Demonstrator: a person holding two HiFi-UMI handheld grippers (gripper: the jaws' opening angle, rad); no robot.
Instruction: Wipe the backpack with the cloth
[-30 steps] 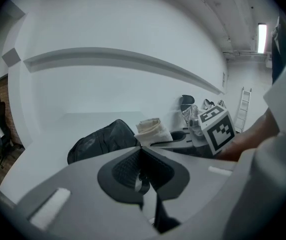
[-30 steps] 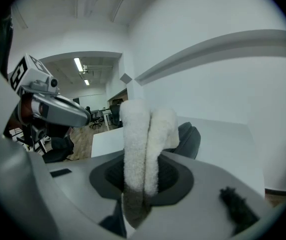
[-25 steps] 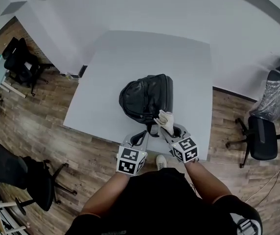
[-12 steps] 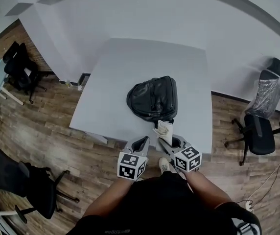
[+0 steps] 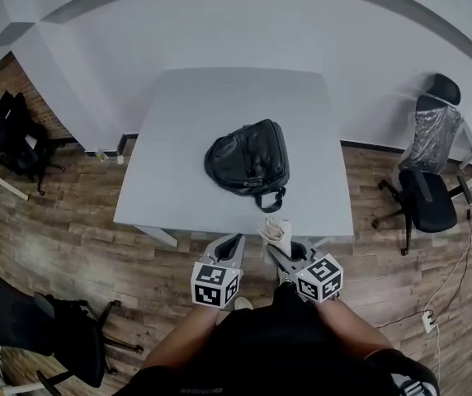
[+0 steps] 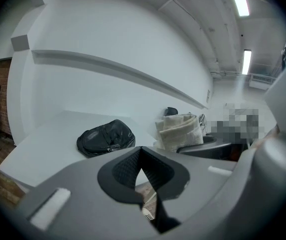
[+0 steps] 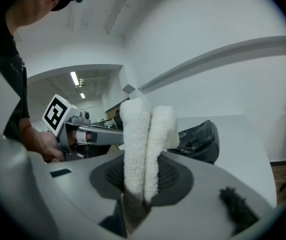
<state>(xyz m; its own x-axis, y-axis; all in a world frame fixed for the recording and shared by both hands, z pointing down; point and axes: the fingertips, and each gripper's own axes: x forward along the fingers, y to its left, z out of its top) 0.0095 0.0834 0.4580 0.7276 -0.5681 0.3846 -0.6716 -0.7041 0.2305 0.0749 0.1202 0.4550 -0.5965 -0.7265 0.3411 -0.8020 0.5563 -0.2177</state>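
A black leather backpack (image 5: 248, 162) lies flat near the middle of the white table (image 5: 178, 139). My right gripper (image 5: 277, 244) is shut on a folded cream cloth (image 5: 275, 228), which stands up from its jaws just off the table's near edge. It is apart from the backpack. In the right gripper view the cloth (image 7: 145, 144) fills the jaws, with the backpack (image 7: 200, 141) beyond. My left gripper (image 5: 232, 244) hangs beside it, shut and holding nothing. In the left gripper view the backpack (image 6: 105, 138) sits ahead and the cloth (image 6: 179, 130) to the right.
Black office chairs stand on the wood floor at the right (image 5: 430, 200), the far left (image 5: 17, 143) and the lower left (image 5: 63, 332). A white wall runs behind the table. The person's shoe (image 5: 243, 304) shows below the grippers.
Both grippers have drawn back from the backpack, from over the table's near part to just past its edge. The cloth is still held. The view has shifted back too.
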